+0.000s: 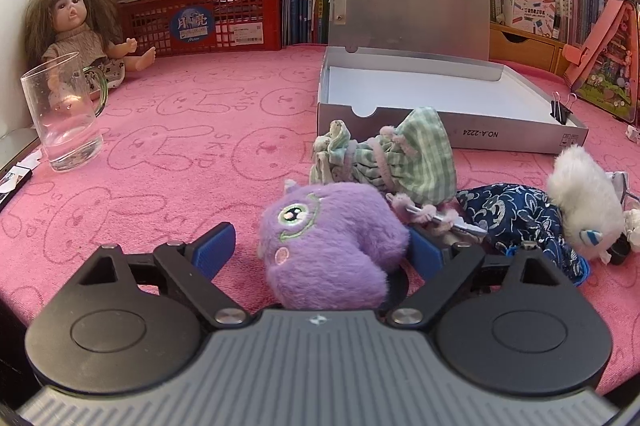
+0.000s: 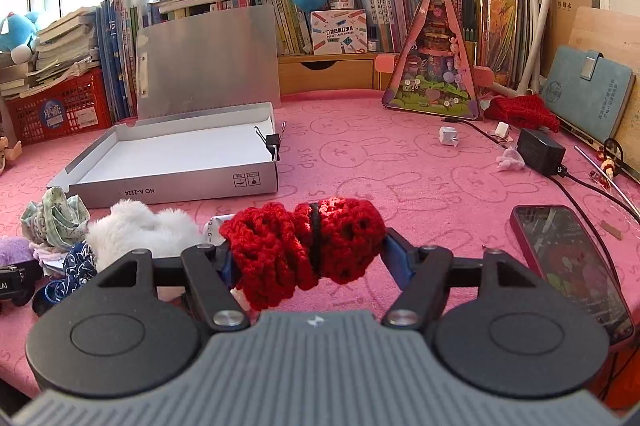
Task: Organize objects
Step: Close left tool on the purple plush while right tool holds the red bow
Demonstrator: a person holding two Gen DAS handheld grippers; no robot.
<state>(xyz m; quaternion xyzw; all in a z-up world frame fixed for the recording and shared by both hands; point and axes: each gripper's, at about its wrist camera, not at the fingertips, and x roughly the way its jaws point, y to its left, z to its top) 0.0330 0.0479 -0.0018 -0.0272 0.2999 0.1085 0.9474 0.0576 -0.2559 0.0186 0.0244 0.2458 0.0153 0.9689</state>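
Note:
A purple plush toy (image 1: 328, 246) lies on the pink cloth between the fingers of my left gripper (image 1: 320, 234). The left pad (image 1: 216, 246) stands clear of it and the right one sits against its side, so the gripper is open. My right gripper (image 2: 308, 246) is shut on a red crocheted bundle (image 2: 304, 242) tied with a black band, held just above the cloth. An open silver box (image 1: 440, 134) (image 2: 180, 192) with a binder clip (image 1: 558, 110) on its rim lies beyond. A green checked dress (image 1: 400, 158), a blue patterned cloth (image 1: 516, 218) and a white plush (image 1: 580, 198) lie beside the purple toy.
A glass mug (image 1: 66, 114) and a doll (image 1: 76, 26) stand at the far left by a red crate (image 1: 208, 18). On the right lie a phone (image 2: 572, 266), a black charger (image 2: 540, 150) with its cable, a blue notebook (image 2: 588, 94) and a triangular toy case (image 2: 434, 66). Books line the back.

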